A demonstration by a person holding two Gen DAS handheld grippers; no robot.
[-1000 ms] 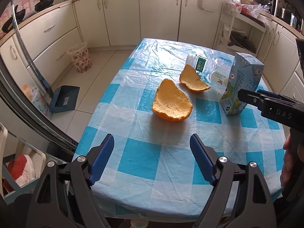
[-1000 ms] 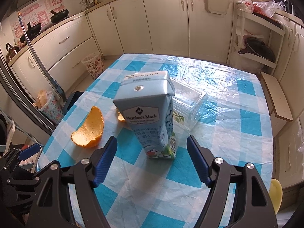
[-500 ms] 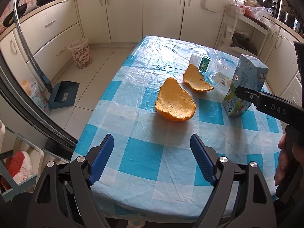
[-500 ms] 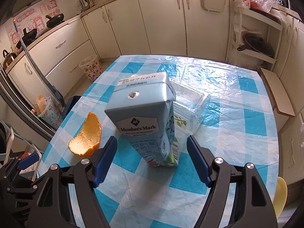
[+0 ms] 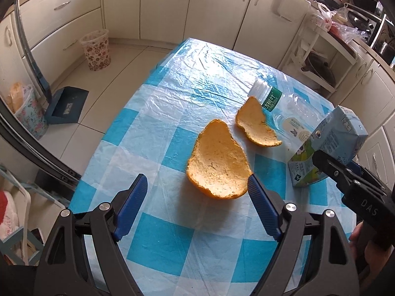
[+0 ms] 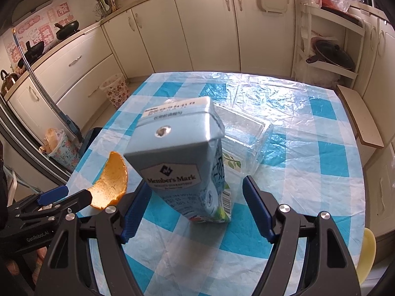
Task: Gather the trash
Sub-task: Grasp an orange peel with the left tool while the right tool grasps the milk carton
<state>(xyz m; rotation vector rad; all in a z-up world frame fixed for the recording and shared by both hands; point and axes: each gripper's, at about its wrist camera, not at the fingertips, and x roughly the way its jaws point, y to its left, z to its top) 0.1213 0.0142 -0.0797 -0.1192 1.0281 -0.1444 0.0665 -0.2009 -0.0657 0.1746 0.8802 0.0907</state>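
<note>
Four pieces of trash lie on your checked table (image 5: 158, 241): two pieces of orange peel, one blue drink carton (image 6: 182, 157), and one clear plastic bottle (image 5: 284, 108) lying on its side. A clear plastic box (image 6: 244, 133) sits behind the carton in the right wrist view, and whether it is empty cannot be told.

The larger peel (image 5: 218, 167) rests hollow side up near the middle of the table, with the smaller peel (image 5: 256, 125) just beyond it, its far tip against the bottle's green label. The carton stands upright near the table's right edge, just beside the bottle.

Your left gripper (image 5: 197, 197) hovers over the table with its jaws spread wide and nothing clamped. The larger peel lies just ahead of the two blue pads, its near rim close to the right pad (image 5: 261, 207), though contact cannot be confirmed.

Your right gripper (image 6: 195, 209) is likewise released, its jaws wide apart. The carton stands between its blue pads, with a clear gap on the right side; the left pad (image 6: 133, 212) sits partly behind the carton's lower edge, and no squeeze shows.

One flowered waste basket (image 5: 95, 49) stands on the kitchen floor by the cupboards, well apart from the table, and one blue dustpan (image 5: 66, 104) lies nearer on the floor.
</note>
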